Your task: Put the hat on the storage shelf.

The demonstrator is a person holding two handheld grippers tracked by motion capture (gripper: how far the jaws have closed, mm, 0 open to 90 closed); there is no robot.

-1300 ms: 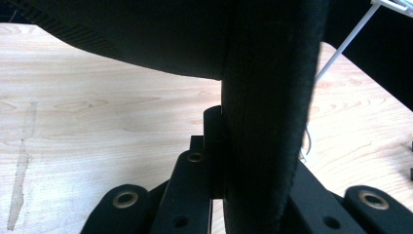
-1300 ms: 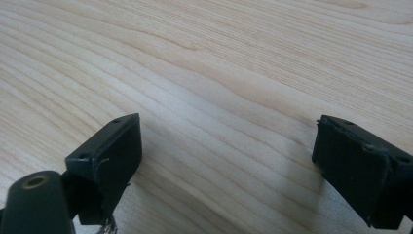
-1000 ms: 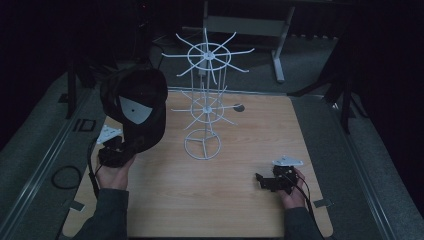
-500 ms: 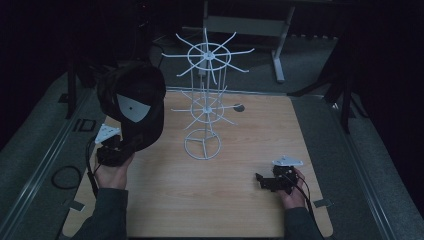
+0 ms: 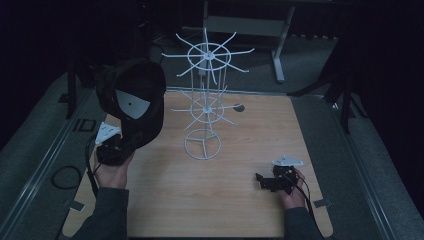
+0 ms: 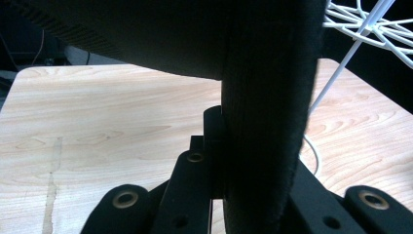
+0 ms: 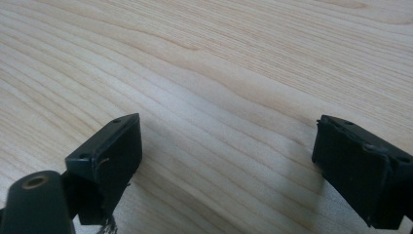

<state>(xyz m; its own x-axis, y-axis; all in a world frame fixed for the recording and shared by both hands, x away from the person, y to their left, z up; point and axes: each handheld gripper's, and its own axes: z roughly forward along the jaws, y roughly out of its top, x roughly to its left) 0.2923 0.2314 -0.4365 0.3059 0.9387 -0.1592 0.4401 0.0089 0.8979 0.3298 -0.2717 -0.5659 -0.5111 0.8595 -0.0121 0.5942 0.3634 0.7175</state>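
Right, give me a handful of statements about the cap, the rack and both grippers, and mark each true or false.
1. The left gripper is clamped on the black cap. True.
2. The cap hangs on the white wire rack. False: it is held up left of the rack.
3. The right gripper holds a second cap. False: its jaws stand open over bare wooden table.
4. The rack stands upright on the table. True.

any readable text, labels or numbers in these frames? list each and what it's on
"ID": pale letters on the grey mat left of the table.
White patch inside the black cap held by the left claw: no legible print, just one dark dot.
White wire rack: none.
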